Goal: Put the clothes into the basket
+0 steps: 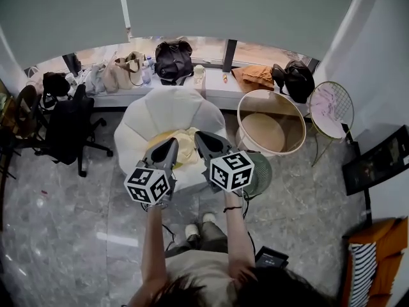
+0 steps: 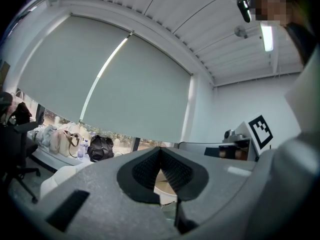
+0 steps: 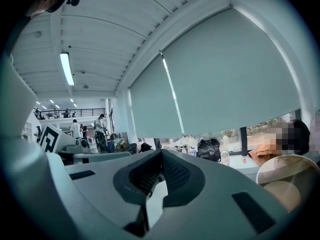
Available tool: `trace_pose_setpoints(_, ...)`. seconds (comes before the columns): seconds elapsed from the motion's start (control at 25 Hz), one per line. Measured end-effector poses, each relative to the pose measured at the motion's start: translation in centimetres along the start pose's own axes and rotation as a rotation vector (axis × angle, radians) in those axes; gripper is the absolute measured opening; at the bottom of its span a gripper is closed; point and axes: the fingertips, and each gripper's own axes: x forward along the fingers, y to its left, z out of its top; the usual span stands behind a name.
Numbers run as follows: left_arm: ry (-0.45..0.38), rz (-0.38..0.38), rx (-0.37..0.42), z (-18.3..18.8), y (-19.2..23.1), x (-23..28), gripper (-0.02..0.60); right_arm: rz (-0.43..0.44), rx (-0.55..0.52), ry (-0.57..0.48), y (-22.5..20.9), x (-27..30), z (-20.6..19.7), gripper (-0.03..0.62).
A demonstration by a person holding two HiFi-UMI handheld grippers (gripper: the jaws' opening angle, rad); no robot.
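The left tool and right tool are grey with black ribbed pads. Each carries a white cube printed with black square markers. The person wears a beige short-sleeved top, dark trousers, white shoes and a black wristband.

I've got a pale yellow garment on the white chair, next to a cream basket that's tan inside. My left gripper and right gripper are grey, with black-and-white square-patterned cubes.

Yellow clothes partly hidden (lower edge covered).
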Motion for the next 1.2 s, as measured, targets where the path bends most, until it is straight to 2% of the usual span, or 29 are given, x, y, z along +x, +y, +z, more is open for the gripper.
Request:
trace_pose_setpoints(0.32, 0.026, 0.034, -0.01, -0.6, 2.4, 2.2, 0.011, 0.016, 0.025, 0.038, -2.7, 3.1, -0.9, 0.009)
trace_pose_setpoints(0.48, 0.03, 0.048, 0.002, 0.0, 4.1, 4.6, 0.011, 0.036, 0.029, 0.039, -4.8, 5.7, 0.2, 0.009)
trace_pose_setpoints(0.68, 0.04, 0.065, -0.047, -0.7, 6.4, 8.3, 0.011, 0.079, 0.016, 0.056, -7.0, 9.7, 1.3, 0.009)
trace_pose_setpoints(0.8, 0.032, 0.088, -0.051, -0.2, 8.1, 10.2, 0.011, 0.11, 0.01, 0.067, -8.2, 11.7, 1.7, 0.009)
trace_pose_setpoints(1.2, 0.048, 0.138, -0.086, -1.2, 10.6, 13.9, 0.011, 0.164, 0.023, 0.129, -11.5, 15.8, 0.5, 0.009)
